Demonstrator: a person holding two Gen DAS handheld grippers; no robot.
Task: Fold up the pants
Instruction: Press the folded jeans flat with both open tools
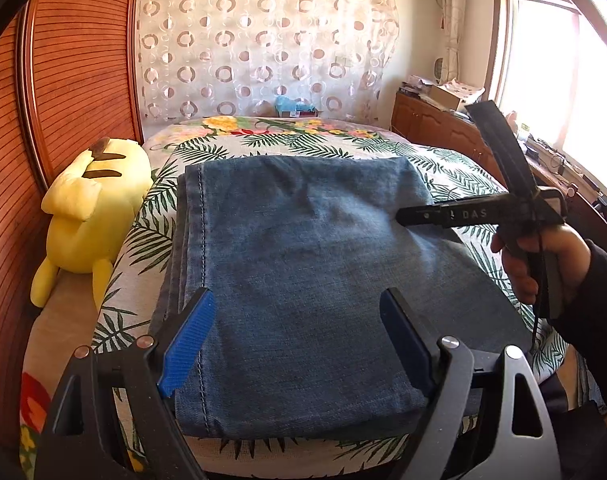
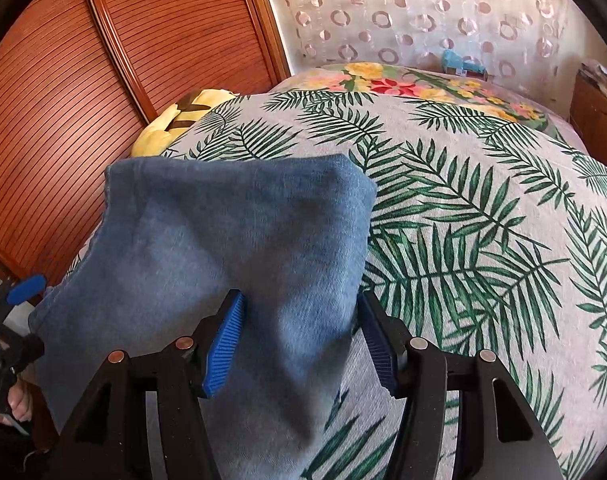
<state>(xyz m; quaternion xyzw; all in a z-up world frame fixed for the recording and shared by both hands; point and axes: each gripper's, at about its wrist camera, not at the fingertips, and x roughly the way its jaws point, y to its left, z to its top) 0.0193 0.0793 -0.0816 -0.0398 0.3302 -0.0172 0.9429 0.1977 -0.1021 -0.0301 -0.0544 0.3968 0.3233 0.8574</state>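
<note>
1. The jeans (image 1: 303,272) lie folded on the leaf-print bedspread (image 1: 455,168), long axis running away from the left gripper (image 1: 299,344).
2. Left gripper gapes wide, empty, above the jeans' near edge.
3. Right gripper (image 2: 299,344), also spread, straddles their right edge.

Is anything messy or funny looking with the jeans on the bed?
Nothing much. The jeans lie folded in a fairly neat rectangle on the leafy bedspread. Along their left side, the layers' edges sit slightly staggered rather than lined up. The yellow plush toy lies beside them.
</note>
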